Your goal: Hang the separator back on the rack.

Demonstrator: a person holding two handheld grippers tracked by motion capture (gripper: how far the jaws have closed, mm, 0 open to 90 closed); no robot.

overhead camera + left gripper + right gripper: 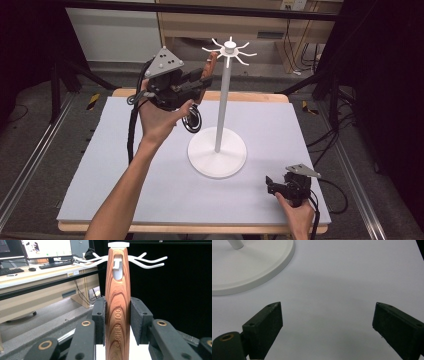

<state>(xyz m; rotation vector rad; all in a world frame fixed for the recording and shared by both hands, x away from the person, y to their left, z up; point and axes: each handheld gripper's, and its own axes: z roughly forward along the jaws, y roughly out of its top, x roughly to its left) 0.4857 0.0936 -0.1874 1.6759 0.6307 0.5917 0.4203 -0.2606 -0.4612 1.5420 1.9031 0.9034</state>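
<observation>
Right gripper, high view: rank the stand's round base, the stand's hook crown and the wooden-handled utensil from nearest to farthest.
From the right gripper:
1. Round base, just up-left on the mat.
2. Wooden-handled utensil, clamped in the left gripper, and hook crown, top of the pole: too close to call.

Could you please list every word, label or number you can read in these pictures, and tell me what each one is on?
"KITCHEN TOOL": engraved along the wooden handle held in the left tongs, reading up toward the white rack.
Yellow-and-white sticker on the desk edge: too small to read.
Monitor screen: too blurred to read.
</observation>
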